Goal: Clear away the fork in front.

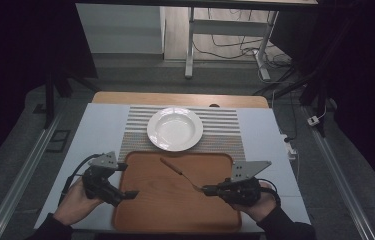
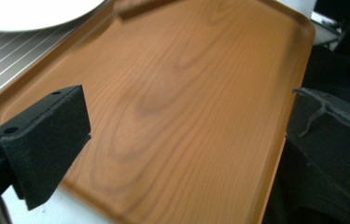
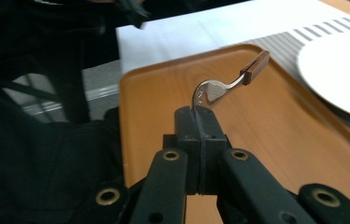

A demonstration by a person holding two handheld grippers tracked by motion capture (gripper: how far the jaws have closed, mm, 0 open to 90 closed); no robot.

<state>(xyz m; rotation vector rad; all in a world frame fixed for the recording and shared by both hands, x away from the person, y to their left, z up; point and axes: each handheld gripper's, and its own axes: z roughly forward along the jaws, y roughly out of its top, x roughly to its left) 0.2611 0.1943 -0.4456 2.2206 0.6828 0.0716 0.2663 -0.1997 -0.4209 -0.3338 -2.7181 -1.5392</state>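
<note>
The right claw [image 1: 206, 190] is closed tight on the metal end of a fork [image 1: 177, 173]. In the right gripper view the two jaws stand pressed together with the metal head of the fork [image 3: 214, 89] caught between their tips. The brown handle points away from the claw, toward the plate [image 3: 338, 79], and the fork is above the tray [image 3: 275, 126]. In the high view the fork runs in a slant from the right claw up and to the left, over the middle of the tray [image 1: 175, 210], with the handle end nearer to the plate [image 1: 175, 128]. I cannot tell if the handle touches the tray or is a little lifted.

The left claw [image 1: 131, 193] is wide open and holds nothing. In the left gripper view its two pads [image 2: 46, 140] stand far apart, and between them is the bare wood grain of the tray [image 2: 186, 102]. In the high view this claw is at the left edge of the tray, pointing to the right, and well apart from the fork.

The tray lies on the white worktop [image 1: 97, 130], at the person's side. Behind it is a striped mat [image 1: 225, 125], and the white plate sits on this mat, just beyond the far rim of the tray.
</note>
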